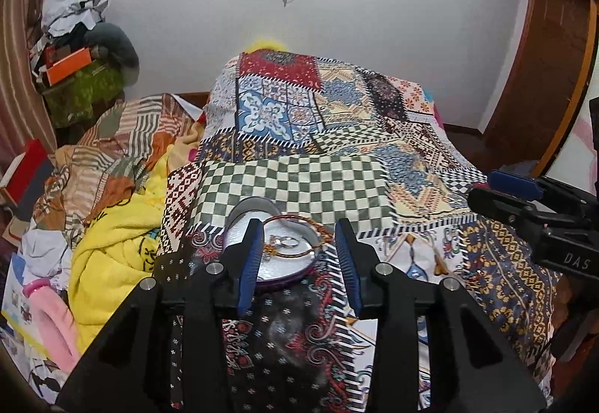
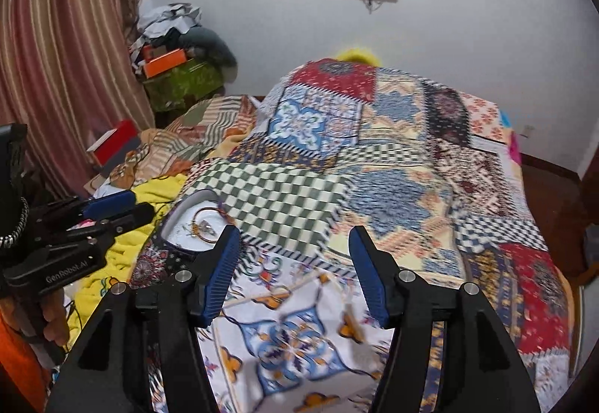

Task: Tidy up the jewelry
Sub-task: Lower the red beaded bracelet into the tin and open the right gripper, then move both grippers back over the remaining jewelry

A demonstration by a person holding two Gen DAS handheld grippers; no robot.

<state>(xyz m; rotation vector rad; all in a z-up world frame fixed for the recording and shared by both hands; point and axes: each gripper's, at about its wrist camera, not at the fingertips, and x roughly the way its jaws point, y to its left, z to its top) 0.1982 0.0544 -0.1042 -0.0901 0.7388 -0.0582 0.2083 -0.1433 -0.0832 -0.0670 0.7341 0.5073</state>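
- My left claw (image 1: 297, 244) hangs with its jaws spread wide and nothing between them, just above the near edge of the silver tin (image 1: 262, 267) on the bed (image 1: 292, 184).
- The tin sits on the patchwork quilt near the bed's left side; in the right wrist view it lies (image 2: 179, 225) ahead and left of my right claw (image 2: 294, 252).
- In it lie an orange-gold bangle (image 1: 295, 237) and small silvery pieces (image 1: 284, 242), possibly rings; I cannot tell them apart.
- My right claw is open too, holding nothing, over bare quilt well apart from the tin.
- I judge the bangle light, stiff and slippery; a pinch across its rim, one pad inside the hoop, one outside, seems best.
- The small pieces look tiny and likely to skid on the metal floor, so a slow, low pinch.
- The tin is probably light and may slide on soft bedding if nudged.
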